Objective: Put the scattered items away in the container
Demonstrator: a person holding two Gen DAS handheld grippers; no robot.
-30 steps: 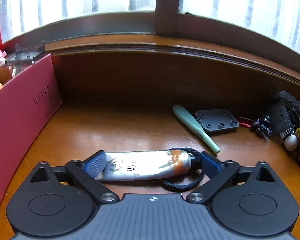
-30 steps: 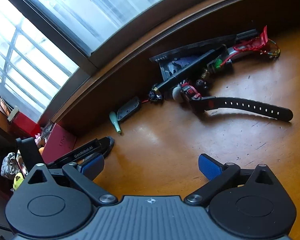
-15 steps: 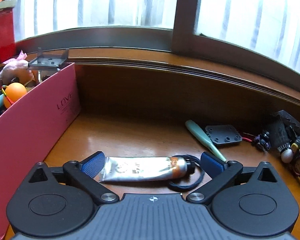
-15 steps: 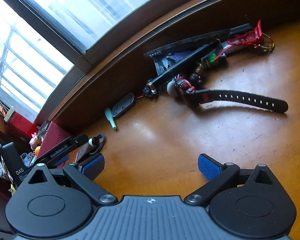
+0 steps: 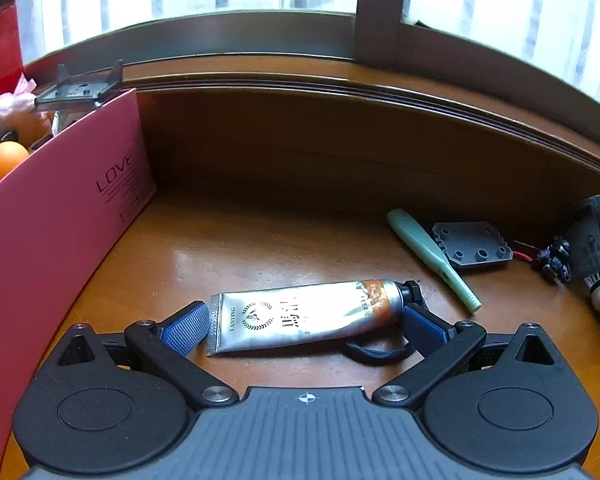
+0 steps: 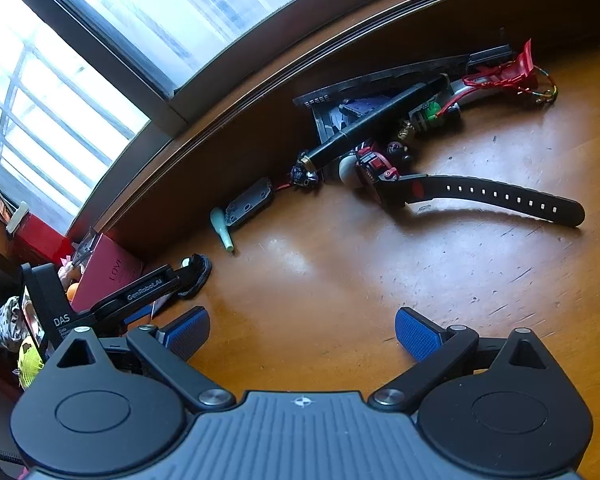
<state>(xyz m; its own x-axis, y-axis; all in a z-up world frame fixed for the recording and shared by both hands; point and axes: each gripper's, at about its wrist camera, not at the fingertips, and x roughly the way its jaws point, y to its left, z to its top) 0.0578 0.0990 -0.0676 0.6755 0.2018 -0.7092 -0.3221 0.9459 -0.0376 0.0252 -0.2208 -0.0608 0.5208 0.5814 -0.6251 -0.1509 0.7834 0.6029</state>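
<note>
The left gripper (image 5: 300, 326) is sitting low over the wooden worktop (image 5: 260, 248) with its blue fingers (image 5: 184, 326) spread apart, one at each end of the silver tube (image 5: 304, 314), which is lying flat between them. Compared with half a second ago, the tube is filling more of the left wrist view and its crimped end is now lying just beside the left pad; whether either pad is touching it is hard to tell. A black hair tie (image 5: 380, 354) is lying under the tube's cap end. The pink box (image 5: 56, 224) is standing at the left, with an orange ball (image 5: 6, 158) showing inside. Farther right, a mint green stick (image 5: 432, 256) is lying against a grey plate (image 5: 474, 244).

The right gripper (image 6: 302, 334) is hovering with fingers wide apart and nothing between them. Since the earlier frame it has shifted little; the black watch (image 6: 480, 196) is lying in the far clutter.
</note>
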